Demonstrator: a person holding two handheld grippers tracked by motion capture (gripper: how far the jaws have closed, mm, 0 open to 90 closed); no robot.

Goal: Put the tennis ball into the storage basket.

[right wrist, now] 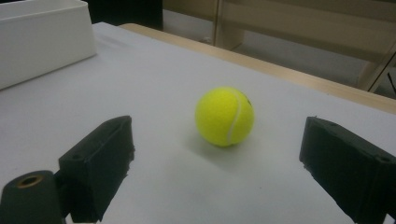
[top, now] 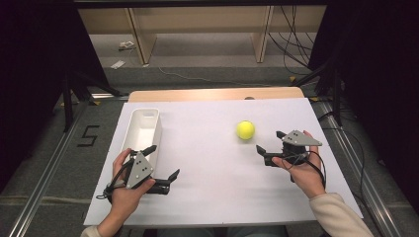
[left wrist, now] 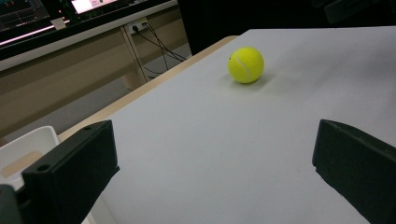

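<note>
Both jaws of the right gripper (right wrist: 215, 154) stand apart, tennis ball (right wrist: 224, 116) just ahead.

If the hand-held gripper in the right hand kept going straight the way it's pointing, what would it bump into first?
Most likely the tennis ball: it sits between the open jaws of the right hand-held gripper, just ahead on the white table cover.

Items not fully legible at this moment:
- White bin (left wrist: 25, 151): cut by the left gripper view's left edge and partly hidden behind a black jaw; in the right gripper view (right wrist: 42, 39) its top and left were cropped.
- Both forearms: cropped by the high view's bottom edge.
- Small light objects (top: 118, 64) on the floor beyond the table: too small to identify.
- Screens (left wrist: 88, 4) at the left gripper view's top: cropped, content unreadable.
</note>
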